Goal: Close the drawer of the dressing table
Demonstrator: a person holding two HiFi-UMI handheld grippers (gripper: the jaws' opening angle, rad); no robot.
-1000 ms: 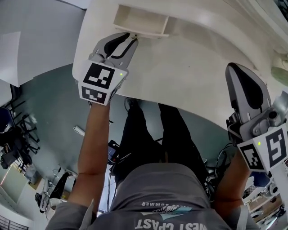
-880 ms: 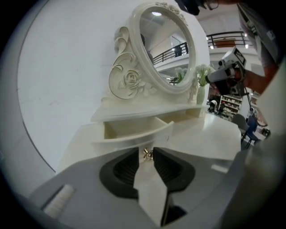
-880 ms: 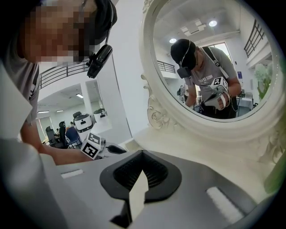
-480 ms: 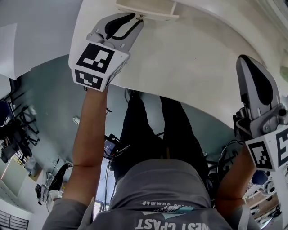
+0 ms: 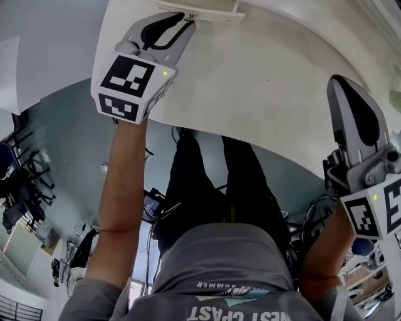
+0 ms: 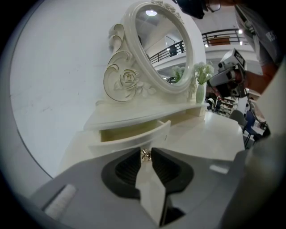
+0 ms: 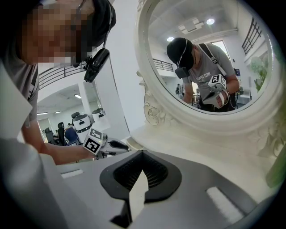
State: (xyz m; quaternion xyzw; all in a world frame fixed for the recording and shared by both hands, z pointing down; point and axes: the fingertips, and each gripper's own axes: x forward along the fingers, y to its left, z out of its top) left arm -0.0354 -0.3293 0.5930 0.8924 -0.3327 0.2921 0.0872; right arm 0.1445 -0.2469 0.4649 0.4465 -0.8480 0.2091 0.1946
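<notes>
- While we look steeply down, our right gripper (image 5: pixel 340 88) hangs nearest us over the front edge of the white, curved dressing table (image 5: pixel 263 69). Its jaws are pressed together with nothing between them.
- Farther out, our left gripper (image 5: pixel 186 19) reaches to the back of the tabletop, and its jaws are pinched on the small shiny metal knob (image 6: pixel 145 154).
- That knob sits at the middle of the cream, bow-fronted wooden drawer (image 6: pixel 134 136). The drawer stands part-way out of the low cream shelf unit (image 6: pixel 129 117), with its inside showing above the front panel.
- We judge the drawer to be light and stiff, so it should slide home with a small, straight push.
- The knob is the natural hold because it is centred, which should keep the drawer from twisting in its opening.
- The knob also looks smooth and tiny, so the pinch could slip. We could press the jaw tips against the front panel instead.
- Beyond the drawer stand the oval mirror in its carved cream frame (image 6: pixel 165 49) and a pale vase of white flowers (image 6: pixel 199 87). Both look fragile, so we would avoid slamming.
</notes>
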